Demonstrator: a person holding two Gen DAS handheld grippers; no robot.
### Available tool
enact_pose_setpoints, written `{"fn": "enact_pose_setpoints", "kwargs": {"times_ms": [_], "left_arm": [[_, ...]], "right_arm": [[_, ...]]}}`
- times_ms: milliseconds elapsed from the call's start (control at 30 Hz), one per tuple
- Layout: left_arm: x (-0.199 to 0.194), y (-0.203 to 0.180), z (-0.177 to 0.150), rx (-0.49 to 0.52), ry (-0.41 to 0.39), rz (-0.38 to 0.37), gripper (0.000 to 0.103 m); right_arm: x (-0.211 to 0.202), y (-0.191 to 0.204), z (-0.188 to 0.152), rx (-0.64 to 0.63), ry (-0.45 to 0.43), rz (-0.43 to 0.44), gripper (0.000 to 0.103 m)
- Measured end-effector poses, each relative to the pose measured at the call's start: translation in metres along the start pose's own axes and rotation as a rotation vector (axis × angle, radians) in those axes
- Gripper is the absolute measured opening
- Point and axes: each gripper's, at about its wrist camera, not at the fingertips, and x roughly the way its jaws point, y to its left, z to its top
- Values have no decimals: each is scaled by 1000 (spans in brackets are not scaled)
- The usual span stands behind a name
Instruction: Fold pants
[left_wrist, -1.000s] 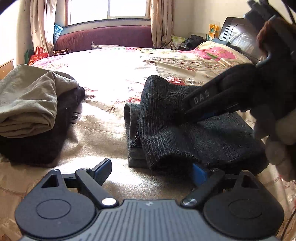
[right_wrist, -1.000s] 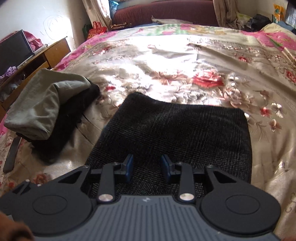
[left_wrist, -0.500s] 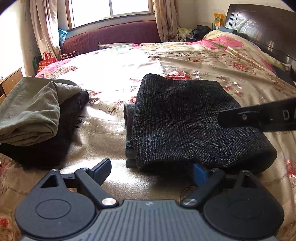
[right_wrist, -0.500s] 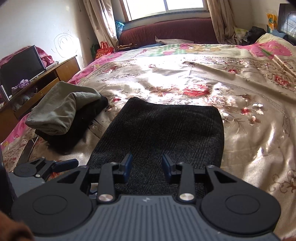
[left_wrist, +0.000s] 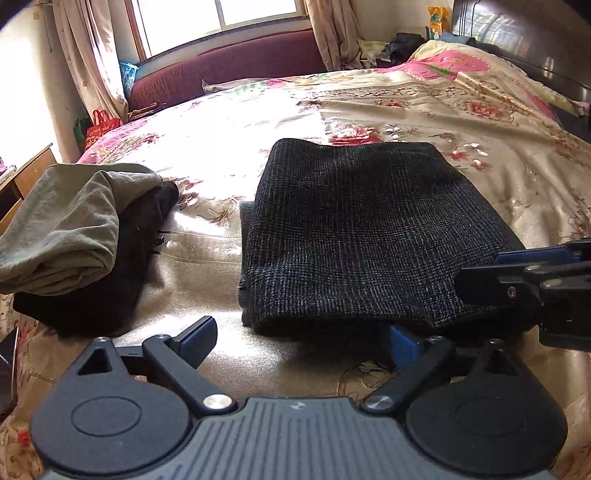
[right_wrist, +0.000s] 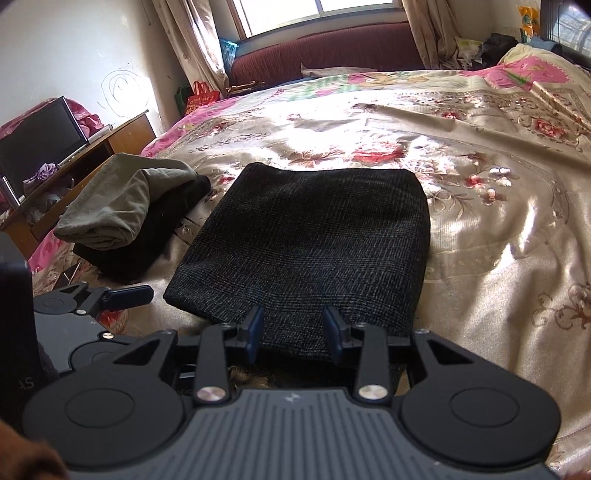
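The dark grey checked pants (left_wrist: 362, 229) lie folded into a flat rectangle on the floral bedspread (left_wrist: 229, 147). My left gripper (left_wrist: 301, 341) stands wide open at the pants' near left corner. Its right fingertip (left_wrist: 402, 343) is partly tucked under the fabric's edge, and its left one is over bare bedspread. In the right wrist view the pants (right_wrist: 314, 240) fill the middle. My right gripper (right_wrist: 294, 330) hovers at their near edge, jaws partly apart, nothing pinched between the pads. It also shows at the right edge of the left wrist view, right gripper (left_wrist: 517, 273).
A pile of olive and black clothes (left_wrist: 74, 236) sits left of the pants, also seen as the clothes pile (right_wrist: 129, 218). A wooden cabinet with a TV (right_wrist: 40, 136) stands left of the bed. A maroon bench (left_wrist: 229, 70) and a dark headboard (left_wrist: 517, 37) border the bed.
The right gripper drew back off the top of the pants to their near right edge. Both views have pulled back a little, and the pants now lie flat.
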Motion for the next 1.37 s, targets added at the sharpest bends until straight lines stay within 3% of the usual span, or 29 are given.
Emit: {"fn": "enact_pose_setpoints", "kwargs": {"times_ms": [1367], "left_arm": [[-10,-8,-3,20,-30,-14,103]], "right_arm": [[1,-2,-10,28,15,11,41]]}}
